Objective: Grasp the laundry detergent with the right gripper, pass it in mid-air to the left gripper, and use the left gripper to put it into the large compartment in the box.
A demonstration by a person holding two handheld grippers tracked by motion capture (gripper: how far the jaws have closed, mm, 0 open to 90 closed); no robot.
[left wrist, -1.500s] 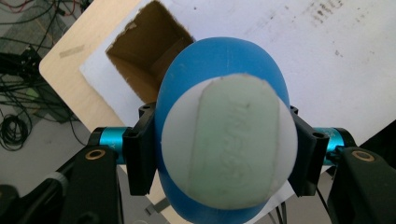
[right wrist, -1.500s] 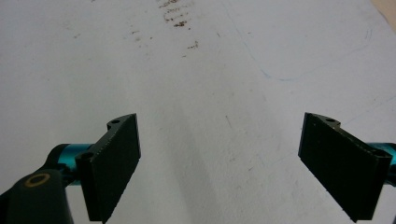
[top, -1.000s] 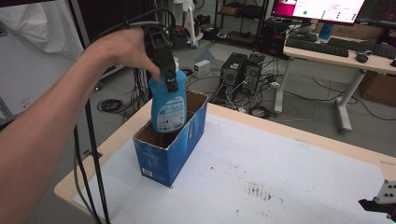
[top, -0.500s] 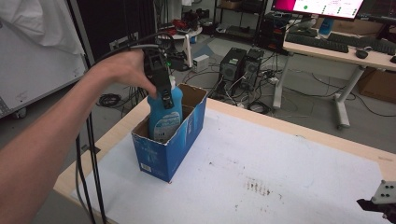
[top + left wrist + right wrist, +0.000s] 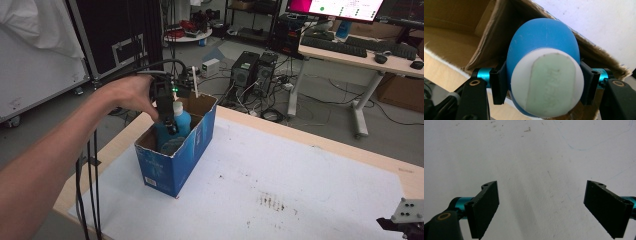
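Note:
A blue bottle (image 5: 181, 125) with a white cap stands low inside an open blue cardboard box (image 5: 192, 152) on the table's left side. My left gripper (image 5: 170, 111) is shut on the bottle just under its cap, reaching down into the box from above. In the left gripper view the white cap (image 5: 547, 83) and blue shoulder of the bottle (image 5: 544, 37) sit clamped between both black pads (image 5: 498, 83), with the box's brown inner walls (image 5: 461, 32) around them. My right gripper (image 5: 541, 205) stands open over bare white table, nothing between its jaws; its grey plate (image 5: 409, 212) shows at the lower right corner.
A white mat (image 5: 280, 190) covers the wooden table, with a dark stain (image 5: 270, 200) right of centre. Black cables (image 5: 90, 165) hang off the left edge. Beyond the table stand computer towers (image 5: 252, 67), a desk with a monitor (image 5: 350, 10) and a black case (image 5: 115, 35).
My left gripper has lowered the blue bottle from above the box rim down into the box. The right gripper has stayed in place.

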